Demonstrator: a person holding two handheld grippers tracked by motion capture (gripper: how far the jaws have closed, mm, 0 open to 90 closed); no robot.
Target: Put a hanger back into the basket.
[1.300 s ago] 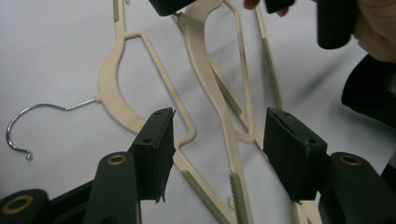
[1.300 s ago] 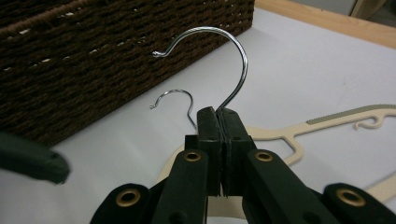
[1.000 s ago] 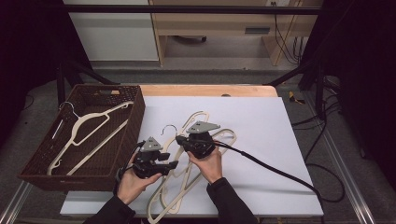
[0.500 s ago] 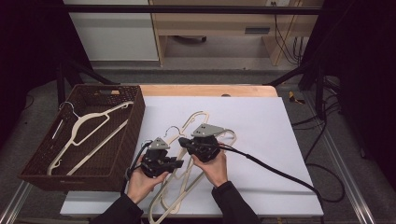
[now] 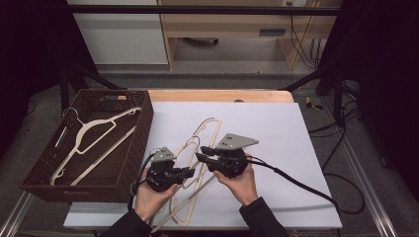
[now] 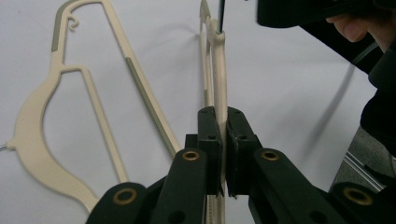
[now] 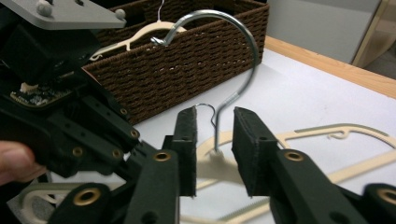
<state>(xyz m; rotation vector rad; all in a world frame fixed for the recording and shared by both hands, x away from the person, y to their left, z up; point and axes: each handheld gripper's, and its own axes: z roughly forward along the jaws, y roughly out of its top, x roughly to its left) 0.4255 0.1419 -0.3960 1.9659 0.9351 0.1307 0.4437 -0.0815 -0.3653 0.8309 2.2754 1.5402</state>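
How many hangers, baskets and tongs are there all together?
Hangers: 3 (basket hanger, table hanger, held hanger)
Baskets: 1 (basket)
Tongs: 2 (left tongs, right tongs)
Total: 6

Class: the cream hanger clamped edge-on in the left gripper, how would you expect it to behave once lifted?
The hanger looks thin and open-framed, so probably light. Held by one bar in the left gripper, it may swing. Its metal hook could snag.
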